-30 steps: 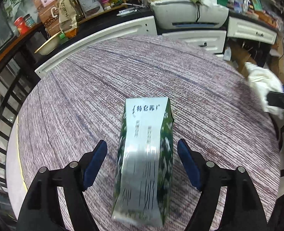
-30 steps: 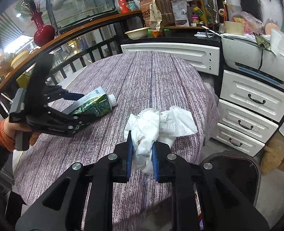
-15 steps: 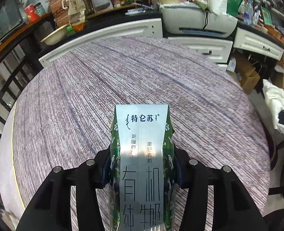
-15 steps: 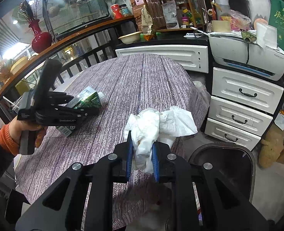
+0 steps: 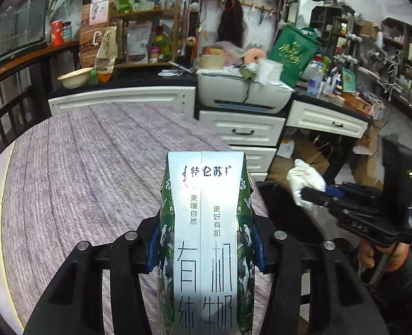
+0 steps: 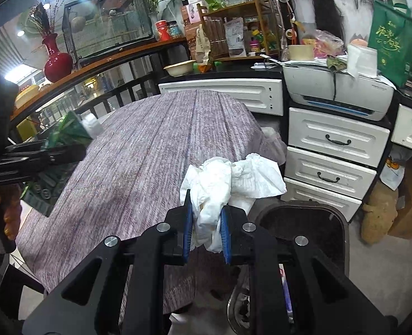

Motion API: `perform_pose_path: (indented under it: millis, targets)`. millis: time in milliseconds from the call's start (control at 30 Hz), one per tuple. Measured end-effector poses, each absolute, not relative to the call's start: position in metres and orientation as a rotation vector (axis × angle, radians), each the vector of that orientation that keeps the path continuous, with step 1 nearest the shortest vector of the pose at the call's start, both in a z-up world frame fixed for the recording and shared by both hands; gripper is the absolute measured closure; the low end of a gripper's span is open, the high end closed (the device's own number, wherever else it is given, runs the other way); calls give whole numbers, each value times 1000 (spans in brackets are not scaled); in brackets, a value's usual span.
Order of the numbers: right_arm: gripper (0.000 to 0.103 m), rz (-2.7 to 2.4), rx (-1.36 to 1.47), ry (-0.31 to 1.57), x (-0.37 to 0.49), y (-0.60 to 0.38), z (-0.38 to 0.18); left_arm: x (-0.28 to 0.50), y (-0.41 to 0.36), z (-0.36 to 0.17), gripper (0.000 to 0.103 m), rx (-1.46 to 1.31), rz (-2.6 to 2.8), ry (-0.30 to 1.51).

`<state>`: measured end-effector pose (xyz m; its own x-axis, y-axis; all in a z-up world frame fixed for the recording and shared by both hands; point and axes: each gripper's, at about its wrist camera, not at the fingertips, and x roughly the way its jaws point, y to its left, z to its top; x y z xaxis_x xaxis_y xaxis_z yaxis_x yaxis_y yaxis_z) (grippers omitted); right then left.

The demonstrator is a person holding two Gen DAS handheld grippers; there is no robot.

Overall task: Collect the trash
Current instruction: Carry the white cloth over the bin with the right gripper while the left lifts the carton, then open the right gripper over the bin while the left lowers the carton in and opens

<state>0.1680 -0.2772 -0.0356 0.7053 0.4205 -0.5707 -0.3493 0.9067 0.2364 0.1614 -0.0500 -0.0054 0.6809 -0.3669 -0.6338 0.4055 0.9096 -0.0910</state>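
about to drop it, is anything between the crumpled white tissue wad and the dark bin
Nothing visible. The crumpled white tissue wad, pinched in the right gripper, hangs past the table edge, with the open dark bin just beyond.

1. The green-and-silver milk carton (image 5: 206,240) sat above the round cloth-covered tabletop (image 5: 94,173).
2. The crumpled white paper tissue (image 6: 228,184) hung beyond the tabletop's edge, over the dark round trash bin (image 6: 312,223).
3. White drawers (image 6: 334,150) stood behind the bin.
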Motion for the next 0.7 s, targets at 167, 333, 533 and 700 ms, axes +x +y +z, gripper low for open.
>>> perform_pose_path:
  millis: [167, 333, 533, 700]
  targets:
    - [85, 382, 144, 679, 156, -302, -46, 148, -74, -7, 53, 42, -495, 692]
    - [85, 332, 157, 710, 148, -327, -63, 138, -104, -15, 53, 52, -547, 692]
    - [85, 254, 191, 792, 150, -349, -100, 142, -137, -31, 53, 55, -605, 724]
    - [85, 177, 206, 870, 162, -362, -136, 144, -159, -46, 53, 81, -628, 752]
